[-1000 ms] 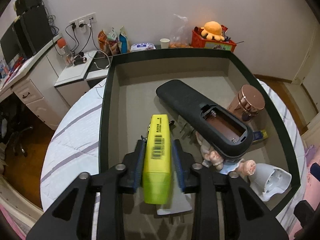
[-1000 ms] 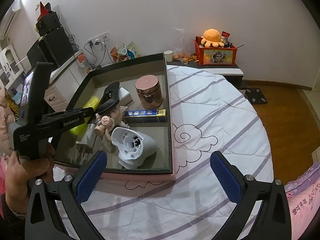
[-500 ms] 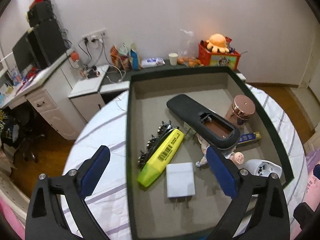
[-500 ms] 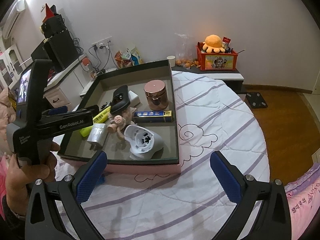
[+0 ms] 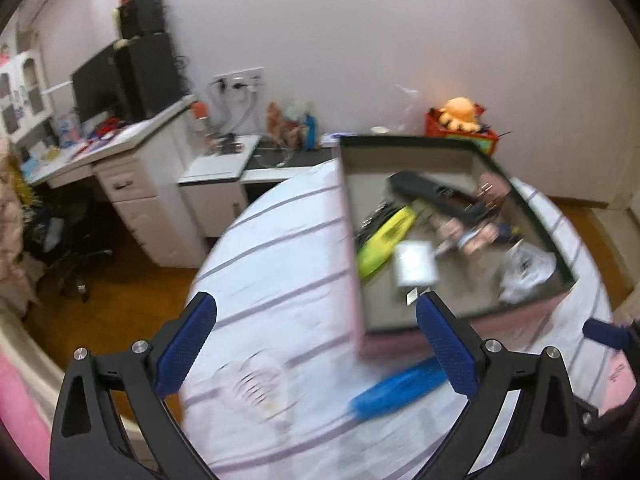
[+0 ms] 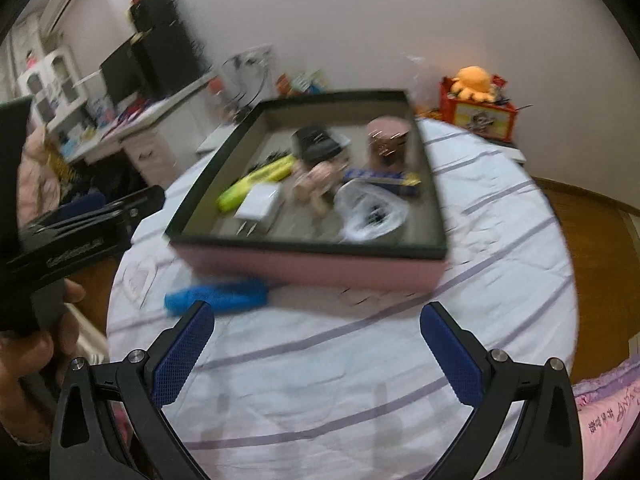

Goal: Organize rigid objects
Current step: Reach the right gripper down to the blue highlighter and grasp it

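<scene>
Grippers: left hand-held gripper (image 5: 316,344) and right hand-held gripper (image 6: 317,342) both gape wide, holding nothing. Yellow highlighter (image 5: 385,240) lies inside the box (image 5: 532,308); a blue object (image 6: 218,298) lies just beside it.

One pink box (image 6: 312,270) with a dark rim is seen on the striped cover, and inside it are counted one yellow highlighter (image 6: 256,187), one white charger plug (image 6: 258,207), one black remote (image 6: 316,145), one copper-lidded jar (image 6: 388,142), one white hair-dryer nozzle (image 6: 370,210), one piglet figurine (image 6: 318,178) (blurred) and one blue-and-yellow packet (image 6: 394,179); one blue object (image 6: 218,299) lies outside
</scene>
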Demonstrator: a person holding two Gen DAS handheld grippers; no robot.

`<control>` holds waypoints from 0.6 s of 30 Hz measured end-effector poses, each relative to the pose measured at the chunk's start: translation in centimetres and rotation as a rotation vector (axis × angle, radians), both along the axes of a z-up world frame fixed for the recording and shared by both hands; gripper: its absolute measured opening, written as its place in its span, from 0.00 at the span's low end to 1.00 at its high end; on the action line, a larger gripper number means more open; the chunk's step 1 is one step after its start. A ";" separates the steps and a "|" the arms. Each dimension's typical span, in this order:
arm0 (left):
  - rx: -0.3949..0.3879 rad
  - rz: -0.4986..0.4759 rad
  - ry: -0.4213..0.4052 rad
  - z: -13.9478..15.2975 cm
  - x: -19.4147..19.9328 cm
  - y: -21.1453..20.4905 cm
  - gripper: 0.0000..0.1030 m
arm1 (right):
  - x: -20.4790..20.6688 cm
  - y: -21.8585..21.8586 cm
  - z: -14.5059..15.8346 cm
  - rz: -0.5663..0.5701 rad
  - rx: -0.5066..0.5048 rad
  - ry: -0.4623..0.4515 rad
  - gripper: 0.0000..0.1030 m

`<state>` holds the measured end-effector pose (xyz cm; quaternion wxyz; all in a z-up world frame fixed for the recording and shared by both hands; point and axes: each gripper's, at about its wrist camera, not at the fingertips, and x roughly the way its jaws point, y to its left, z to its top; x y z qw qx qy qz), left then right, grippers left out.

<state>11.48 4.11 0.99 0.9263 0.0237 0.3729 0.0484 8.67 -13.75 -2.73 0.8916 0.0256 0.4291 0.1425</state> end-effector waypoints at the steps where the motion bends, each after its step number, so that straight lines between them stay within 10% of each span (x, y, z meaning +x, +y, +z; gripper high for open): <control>1: 0.011 0.009 0.010 -0.3 -0.6 0.4 0.98 | 0.0 0.7 -0.5 0.022 -0.006 0.010 1.00; 18: -0.064 0.057 0.088 -4.7 -2.8 6.3 0.98 | 2.7 7.9 -5.0 0.101 -0.052 0.108 1.00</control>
